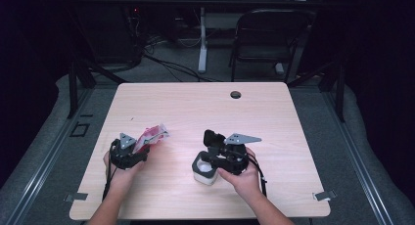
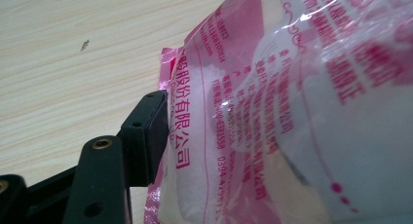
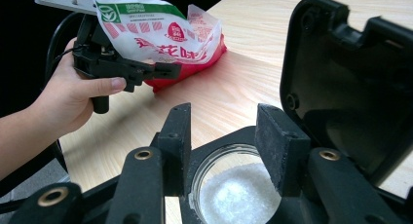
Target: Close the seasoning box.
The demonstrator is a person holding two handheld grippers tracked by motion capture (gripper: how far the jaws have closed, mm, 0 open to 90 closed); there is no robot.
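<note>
A pink and white plastic bag (image 1: 152,135) of white granules lies tilted with its far end on the table (image 1: 195,107). My left gripper (image 1: 143,147) is open with the bag (image 2: 292,112) between its jaws; one pad (image 2: 146,131) stands beside the bag's edge. In the right gripper view the bag (image 3: 160,34) leans over that gripper's finger (image 3: 146,69). My right gripper (image 3: 224,136) is shut on the black collar of a white container (image 1: 203,175), which is part full of white granules (image 3: 234,190). Its black flip lid (image 3: 350,87) stands open.
The wooden table has a cable hole (image 1: 236,94) near its far edge. Beyond it a black chair (image 1: 269,34) and a white desk leg (image 1: 202,39) stand on grey carpet. Metal clips (image 1: 323,195) sit at the front corners.
</note>
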